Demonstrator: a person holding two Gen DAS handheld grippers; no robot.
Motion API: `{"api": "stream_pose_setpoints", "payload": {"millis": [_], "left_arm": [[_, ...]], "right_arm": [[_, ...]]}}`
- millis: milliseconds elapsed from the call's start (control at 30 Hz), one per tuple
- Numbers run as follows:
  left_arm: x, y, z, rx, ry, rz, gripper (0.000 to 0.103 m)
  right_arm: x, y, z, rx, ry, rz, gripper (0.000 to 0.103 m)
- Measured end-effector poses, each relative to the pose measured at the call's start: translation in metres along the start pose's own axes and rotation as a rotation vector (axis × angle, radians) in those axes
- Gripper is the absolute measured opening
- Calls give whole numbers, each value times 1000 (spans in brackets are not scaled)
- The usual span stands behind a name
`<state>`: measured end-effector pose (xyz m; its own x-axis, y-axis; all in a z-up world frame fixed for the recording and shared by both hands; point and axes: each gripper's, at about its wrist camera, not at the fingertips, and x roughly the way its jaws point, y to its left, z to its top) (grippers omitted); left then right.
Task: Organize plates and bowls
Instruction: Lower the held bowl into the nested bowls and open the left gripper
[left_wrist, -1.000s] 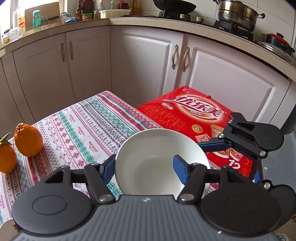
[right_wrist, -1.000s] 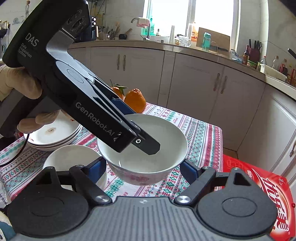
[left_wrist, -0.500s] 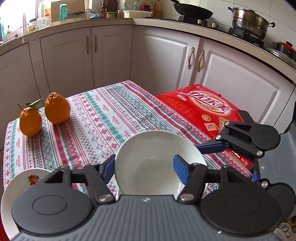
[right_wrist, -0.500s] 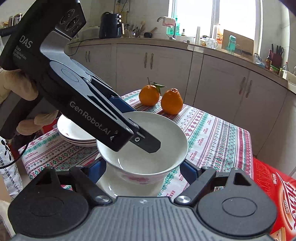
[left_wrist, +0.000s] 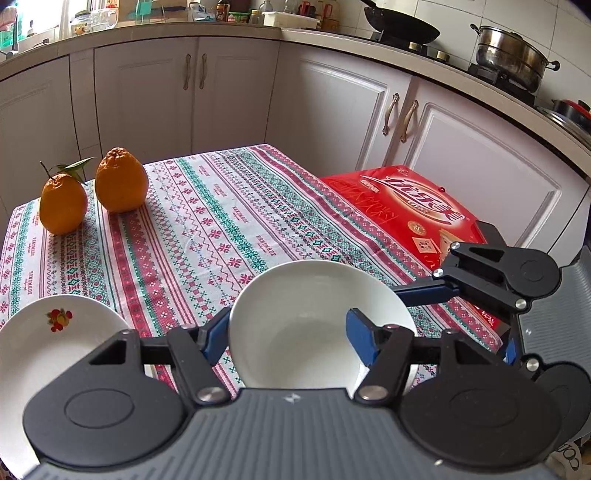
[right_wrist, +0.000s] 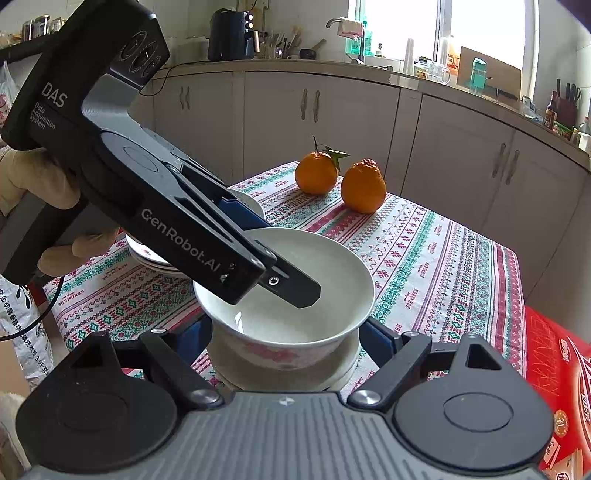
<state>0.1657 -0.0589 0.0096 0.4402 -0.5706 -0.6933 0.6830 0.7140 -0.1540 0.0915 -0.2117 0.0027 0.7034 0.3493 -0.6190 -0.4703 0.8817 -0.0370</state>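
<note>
Your left gripper (left_wrist: 286, 334) is clamped on the rim of a white bowl (left_wrist: 314, 317), one finger inside and one outside the wall. The bowl is glossy, with a pink floral band outside, and is carried above a second bowl (right_wrist: 291, 373) on the striped tablecloth (left_wrist: 221, 229). Your right gripper (right_wrist: 286, 338) stands apart, its blue pads flanking the bowls without touching. Your gloved left hand (right_wrist: 33, 184) grips the handle, tilted downward. A stack of plates (right_wrist: 155, 258) lies beside; two oranges (left_wrist: 92, 192) sit farther back.

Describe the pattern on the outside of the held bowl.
Pink floral print on the white bowl, clearest in the right wrist view.
</note>
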Motion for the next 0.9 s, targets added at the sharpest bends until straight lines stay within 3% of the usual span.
{"api": "stream_pose_setpoints", "payload": {"millis": [700,833,900], "left_arm": [[11,1,-6,-8,13,-32,66],[10,2,-6,-6,1,-43,74],[7,1,-5,1,-14,-37,80]], "right_arm": [[9,-7,-10,37,42,17,90],[10,-8,-10,40,39,23,91],[9,-7,-10,31,31,12,99]]}}
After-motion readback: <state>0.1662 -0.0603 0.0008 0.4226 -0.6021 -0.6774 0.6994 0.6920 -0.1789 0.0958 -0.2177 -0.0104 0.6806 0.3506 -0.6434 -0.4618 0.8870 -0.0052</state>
